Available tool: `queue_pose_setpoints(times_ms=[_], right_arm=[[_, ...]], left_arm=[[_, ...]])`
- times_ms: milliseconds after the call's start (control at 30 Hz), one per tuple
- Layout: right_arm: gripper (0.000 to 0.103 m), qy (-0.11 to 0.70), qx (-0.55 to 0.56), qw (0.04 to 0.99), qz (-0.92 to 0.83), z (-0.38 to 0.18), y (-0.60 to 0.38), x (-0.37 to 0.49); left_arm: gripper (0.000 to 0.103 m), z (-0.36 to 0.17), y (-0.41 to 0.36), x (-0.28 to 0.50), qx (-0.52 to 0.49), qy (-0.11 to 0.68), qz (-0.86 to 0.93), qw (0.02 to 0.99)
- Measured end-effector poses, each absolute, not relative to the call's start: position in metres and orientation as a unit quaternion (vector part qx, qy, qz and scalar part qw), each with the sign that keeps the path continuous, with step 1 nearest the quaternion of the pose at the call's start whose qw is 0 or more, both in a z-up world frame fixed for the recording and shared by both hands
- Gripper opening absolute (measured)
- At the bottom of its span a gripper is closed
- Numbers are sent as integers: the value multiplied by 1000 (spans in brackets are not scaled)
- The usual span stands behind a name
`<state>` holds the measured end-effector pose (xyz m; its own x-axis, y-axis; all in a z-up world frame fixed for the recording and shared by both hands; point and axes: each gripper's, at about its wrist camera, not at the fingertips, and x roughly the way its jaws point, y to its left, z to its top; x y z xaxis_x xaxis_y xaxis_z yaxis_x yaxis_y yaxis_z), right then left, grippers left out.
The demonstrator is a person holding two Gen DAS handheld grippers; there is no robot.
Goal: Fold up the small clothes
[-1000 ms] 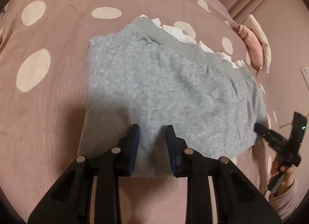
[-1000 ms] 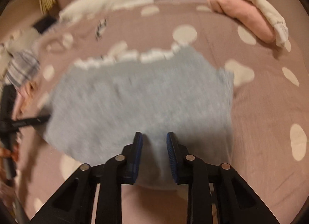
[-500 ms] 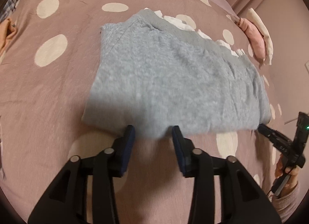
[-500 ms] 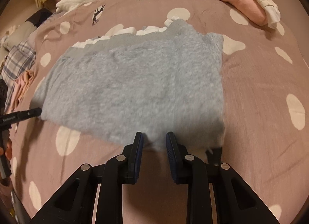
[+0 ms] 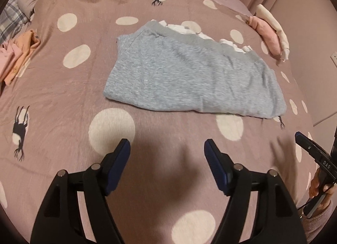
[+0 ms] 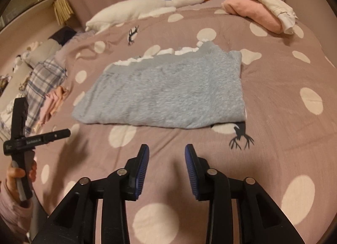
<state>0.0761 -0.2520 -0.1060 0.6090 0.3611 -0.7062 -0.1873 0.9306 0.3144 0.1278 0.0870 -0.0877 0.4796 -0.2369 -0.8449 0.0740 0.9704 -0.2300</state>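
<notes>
A grey fleece garment (image 5: 193,75) lies folded flat on the dotted mauve bedspread (image 5: 63,96), a white frilled edge (image 5: 185,29) peeking out past its ribbed waistband. My left gripper (image 5: 167,151) hovers above the spread on the near side of the fold, its jaws opening wide with nothing between them. In the right wrist view the same garment (image 6: 168,94) lies ahead of my right gripper (image 6: 167,151), whose jaws are opening and hold nothing. Each gripper shows at the other view's edge: the left gripper (image 6: 68,132) held in a hand, and the right gripper's finger (image 5: 303,138) showing.
Folded pink and cream clothes (image 6: 259,10) sit at the far right of the bed. A white goose plush (image 6: 147,6) lies along the head end. A plaid cloth (image 6: 42,79) and peach and pink garments (image 5: 16,56) are piled at the left.
Both grippers have drawn back and up from the grey garment's near edge, which they had pinched. The left jaws spread wide and the right ones parted a little; the garment now lies free.
</notes>
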Motion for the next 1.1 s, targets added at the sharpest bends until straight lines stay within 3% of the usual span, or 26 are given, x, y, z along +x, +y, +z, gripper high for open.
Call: queue_pose_setpoints(times_ms=[167, 300, 367, 567, 733, 1100], right_arm=[[55, 397, 122, 897, 151, -98, -255, 57], [62, 389, 130, 900, 151, -93, -252, 46], [73, 385, 127, 902, 149, -92, -250, 40], [76, 380, 135, 902, 156, -90, -244, 29], [82, 369, 152, 904, 155, -88, -244, 22], [85, 364, 172, 903, 151, -90, -243, 12]], left_arm=[[82, -74, 81, 105, -72, 487, -84, 866], [86, -64, 80, 88, -75, 470, -82, 876], [89, -60, 80, 81, -76, 463, -83, 879], [102, -47, 83, 62, -87, 440, -81, 890], [102, -38, 87, 52, -105, 424, -79, 896], [102, -27, 88, 38, -117, 385, -70, 913]])
